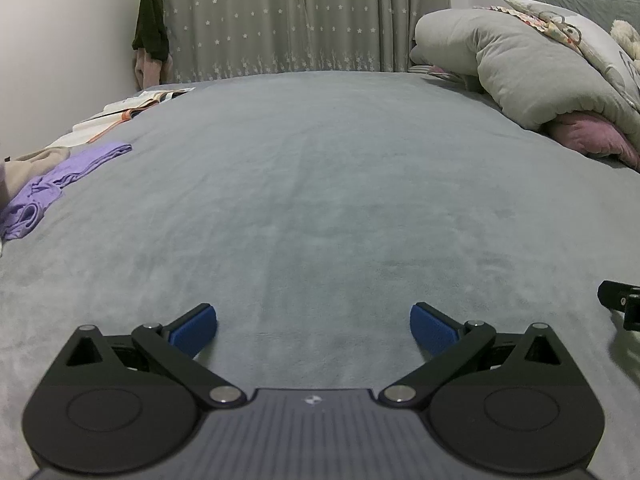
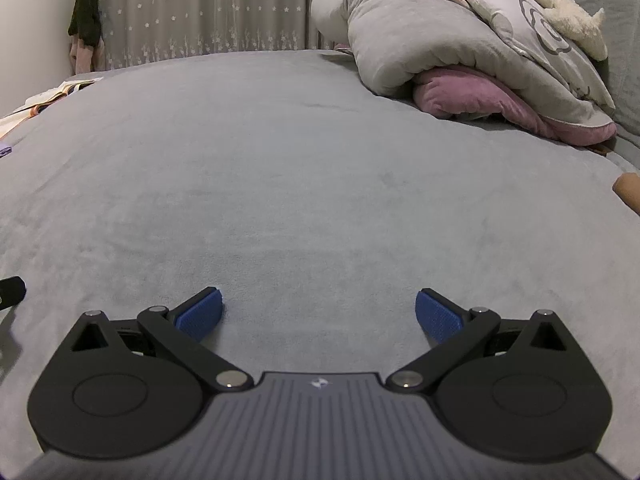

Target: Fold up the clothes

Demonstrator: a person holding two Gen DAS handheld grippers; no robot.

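Note:
A lilac garment (image 1: 52, 184) lies crumpled at the left edge of the grey bed (image 1: 320, 184), far left of my left gripper (image 1: 313, 326). A beige garment (image 1: 32, 162) lies just behind it. Only a sliver of the lilac garment (image 2: 5, 149) shows in the right wrist view. My left gripper is open and empty, low over the bare bedspread. My right gripper (image 2: 319, 314) is open and empty too, over the bedspread (image 2: 320, 168). Its black edge (image 1: 622, 304) shows at the right of the left wrist view.
A rolled grey duvet (image 2: 404, 36) with a pink blanket (image 2: 480, 96) under it and pillows lies at the back right. An open book (image 1: 148, 100) and pale cloths lie at the back left. Dark clothes (image 1: 150, 20) hang by the starred curtain (image 1: 304, 16).

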